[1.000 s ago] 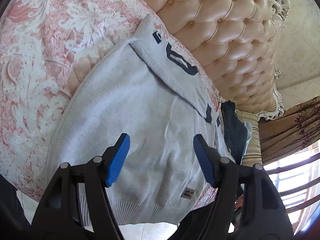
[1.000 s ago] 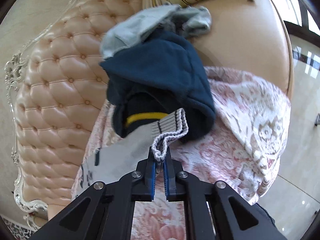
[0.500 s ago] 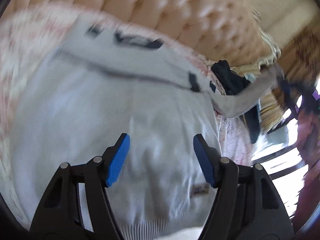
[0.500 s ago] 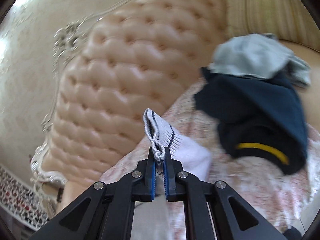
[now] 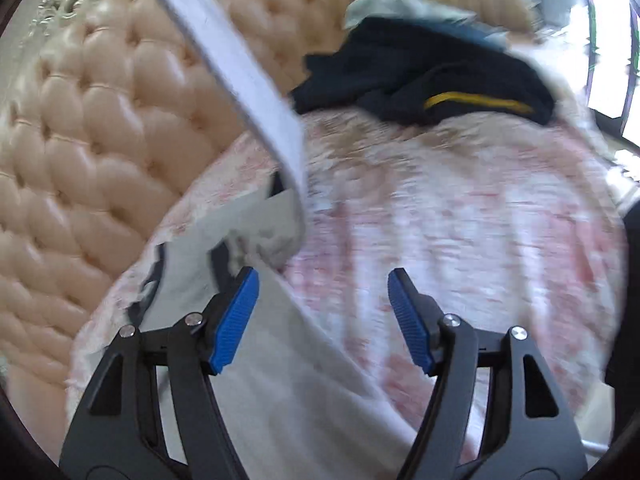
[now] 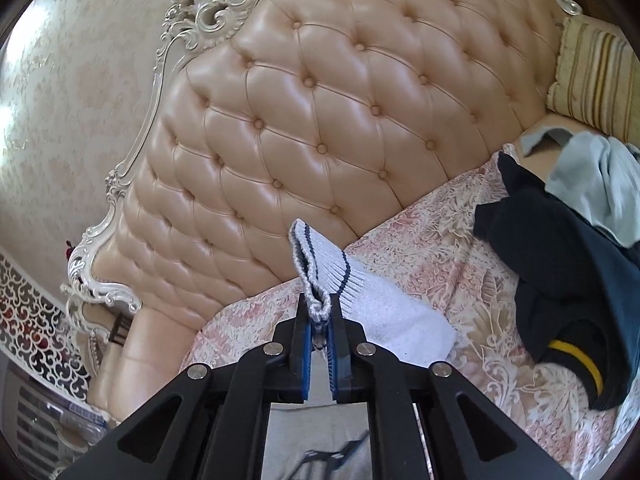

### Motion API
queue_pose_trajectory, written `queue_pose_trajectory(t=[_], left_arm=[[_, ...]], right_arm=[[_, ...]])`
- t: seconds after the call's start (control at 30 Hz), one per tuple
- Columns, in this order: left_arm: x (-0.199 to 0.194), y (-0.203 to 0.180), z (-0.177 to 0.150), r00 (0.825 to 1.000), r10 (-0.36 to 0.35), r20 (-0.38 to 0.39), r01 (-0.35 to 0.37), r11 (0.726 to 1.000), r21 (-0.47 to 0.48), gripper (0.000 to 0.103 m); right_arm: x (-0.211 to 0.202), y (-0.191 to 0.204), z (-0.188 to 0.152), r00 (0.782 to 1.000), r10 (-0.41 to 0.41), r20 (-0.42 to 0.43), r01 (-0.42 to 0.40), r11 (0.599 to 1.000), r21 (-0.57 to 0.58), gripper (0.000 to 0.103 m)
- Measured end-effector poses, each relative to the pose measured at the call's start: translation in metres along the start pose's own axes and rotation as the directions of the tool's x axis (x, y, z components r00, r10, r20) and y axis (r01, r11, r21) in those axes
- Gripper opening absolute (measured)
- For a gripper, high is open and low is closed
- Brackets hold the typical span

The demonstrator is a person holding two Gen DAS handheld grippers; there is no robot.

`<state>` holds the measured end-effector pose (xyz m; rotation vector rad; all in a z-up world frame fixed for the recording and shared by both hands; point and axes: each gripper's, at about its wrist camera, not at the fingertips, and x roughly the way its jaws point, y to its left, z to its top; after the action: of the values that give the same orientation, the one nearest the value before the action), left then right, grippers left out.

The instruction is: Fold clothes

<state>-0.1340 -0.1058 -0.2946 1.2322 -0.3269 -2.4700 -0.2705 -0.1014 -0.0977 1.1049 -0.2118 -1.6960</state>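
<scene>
A light grey sweater (image 5: 304,392) with dark lettering lies on the pink floral bedspread (image 5: 460,232). Its sleeve (image 5: 240,68) is stretched taut up and away to the top left in the left wrist view. My right gripper (image 6: 320,312) is shut on the sleeve's ribbed cuff (image 6: 320,264), white with dark stripes, and holds it in the air before the tufted headboard (image 6: 320,120). My left gripper (image 5: 322,312) is open over the sweater's right edge, near where the sleeve joins the body. Nothing is between its blue pads (image 5: 236,316).
A heap of dark navy clothing with a yellow stripe (image 5: 440,80) (image 6: 560,280) and a pale blue garment (image 6: 600,176) lies on the bedspread by a striped cushion (image 6: 592,80). The tufted headboard (image 5: 100,140) runs along the back. A bright window (image 5: 608,40) is at right.
My right gripper has risen with the cuff, pulling the sleeve off the bed. My left gripper has rolled and swept across the sweater to its sleeve side, jaws unchanged.
</scene>
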Motion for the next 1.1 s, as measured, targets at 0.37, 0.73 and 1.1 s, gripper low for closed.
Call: queue_pose_trajectory(t=[0.37,0.73,1.1], left_arm=[[0.051,0.028,0.023,0.989,-0.095,-0.112,0.081,0.989,-0.122,0.070],[0.058,0.052,0.019,0.973,-0.220,-0.074,0.157,0.858,-0.490,0.080],[0.055,0.082,-0.002,0.965,-0.261,0.030,0.169,0.532,-0.830,0.084]], right_arm=[[-0.005,-0.004,0.012,1.000,-0.008,-0.010,0.008,1.000,-0.014,0.006],[0.069,0.090,0.019,0.982,-0.010,-0.188,-0.033,0.974,-0.224,0.006],[0.176,0.206,-0.047,0.923,-0.092,-0.372,-0.092,0.889,-0.448,0.006]])
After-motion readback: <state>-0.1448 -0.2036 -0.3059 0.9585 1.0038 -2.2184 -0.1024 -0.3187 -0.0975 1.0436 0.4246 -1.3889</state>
